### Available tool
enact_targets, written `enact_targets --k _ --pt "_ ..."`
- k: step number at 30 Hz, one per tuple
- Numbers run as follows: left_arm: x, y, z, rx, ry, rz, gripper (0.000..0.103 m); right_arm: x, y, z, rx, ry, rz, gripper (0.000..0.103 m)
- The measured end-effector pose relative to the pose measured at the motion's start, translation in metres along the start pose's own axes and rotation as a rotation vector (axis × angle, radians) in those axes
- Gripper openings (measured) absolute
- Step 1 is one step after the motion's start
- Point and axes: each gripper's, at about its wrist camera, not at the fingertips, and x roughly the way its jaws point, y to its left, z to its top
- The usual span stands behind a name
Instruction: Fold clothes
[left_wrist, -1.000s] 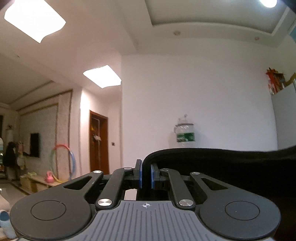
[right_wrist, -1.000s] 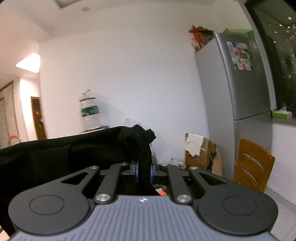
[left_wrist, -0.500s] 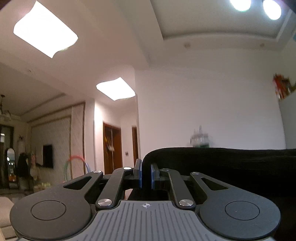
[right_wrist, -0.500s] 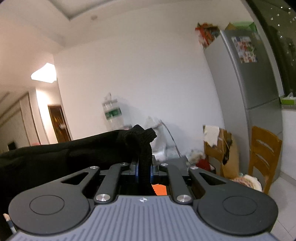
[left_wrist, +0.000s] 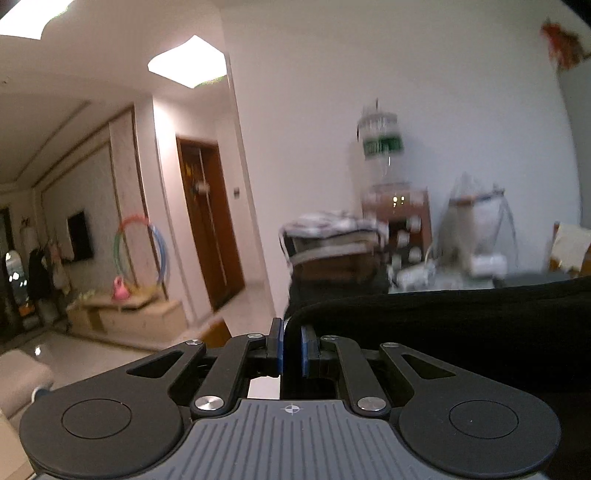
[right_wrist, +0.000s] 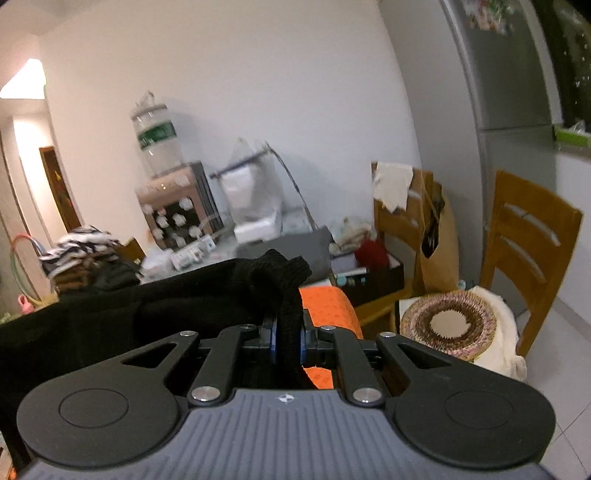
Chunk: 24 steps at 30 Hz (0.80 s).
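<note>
Black knit garment (right_wrist: 207, 295) hangs stretched btwn both grippers: left gripper (left_wrist: 291, 349) and right gripper (right_wrist: 287, 341) each clamped on an edge. Soft, floppy, probably sags mid-span; corners look like the best hold.

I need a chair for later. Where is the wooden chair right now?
In the right wrist view, the wooden chair stands at the far right, beside the grey fridge and behind the round woven mat.
</note>
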Motion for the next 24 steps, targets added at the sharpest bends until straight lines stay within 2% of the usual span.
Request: enact_targets --k 4,9,13,17,24 --pt "0.054 -0.024 -0.003 0.035 0.079 0.015 0.011 0.092 -0.012 0.012 -0.045 0.086 -0.005 0.012" --pt "0.124 -0.063 -0.002 0.102 0.171 0.005 0.011 0.186 -0.026 0.010 -0.064 0.196 -0.009 0.012" --pt "0.163 -0.086 -0.011 0.153 0.236 0.003 0.011 0.239 -0.038 -0.001 -0.054 0.286 -0.021 0.012" --pt "0.195 -0.108 -0.005 0.207 0.263 -0.010 0.011 0.264 -0.054 -0.013 -0.030 0.349 -0.035 0.012" --pt "0.242 -0.145 -0.010 0.310 0.341 -0.036 0.011 0.283 -0.072 -0.029 -0.004 0.401 -0.067 0.012"
